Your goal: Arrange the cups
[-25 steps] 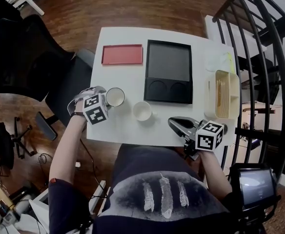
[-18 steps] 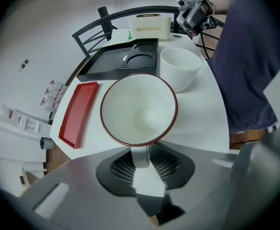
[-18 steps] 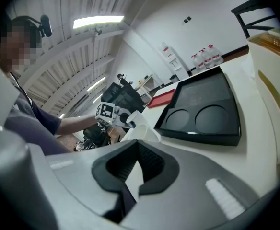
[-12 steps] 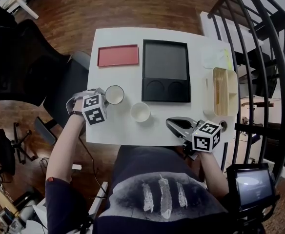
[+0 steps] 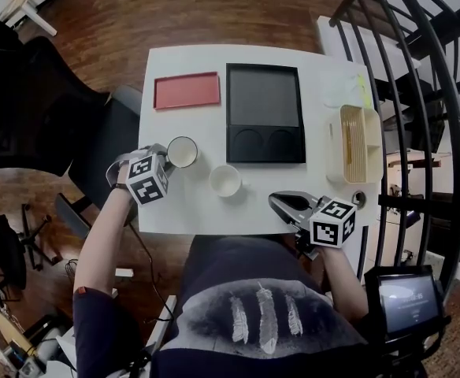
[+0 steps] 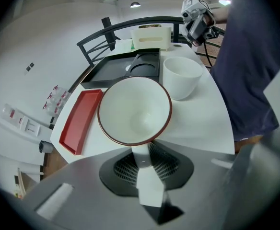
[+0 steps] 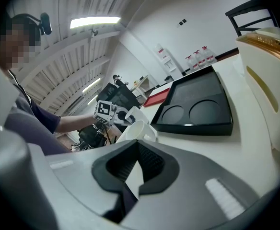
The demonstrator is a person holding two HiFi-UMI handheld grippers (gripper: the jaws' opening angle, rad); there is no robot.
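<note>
A white cup with a red rim [image 5: 182, 151] stands upright near the table's left edge. My left gripper [image 5: 165, 157] points steeply down at its near side. In the left gripper view the jaws are closing, with the cup's white handle [image 6: 141, 153] between them and pinched by them. The cup's bowl [image 6: 135, 110] shows empty. A plain white cup [image 5: 225, 180] [image 6: 181, 76] stands just right of it, apart from it. My right gripper [image 5: 281, 203] [image 7: 130, 176] rests shut and empty at the table's front edge.
A black tray [image 5: 263, 97] with two round recesses lies at the middle back, with a red tray [image 5: 187, 90] to its left. A cream rack [image 5: 350, 143] stands at the right edge. A black chair [image 5: 49, 109] is left of the table and a railing [image 5: 427, 93] is to its right.
</note>
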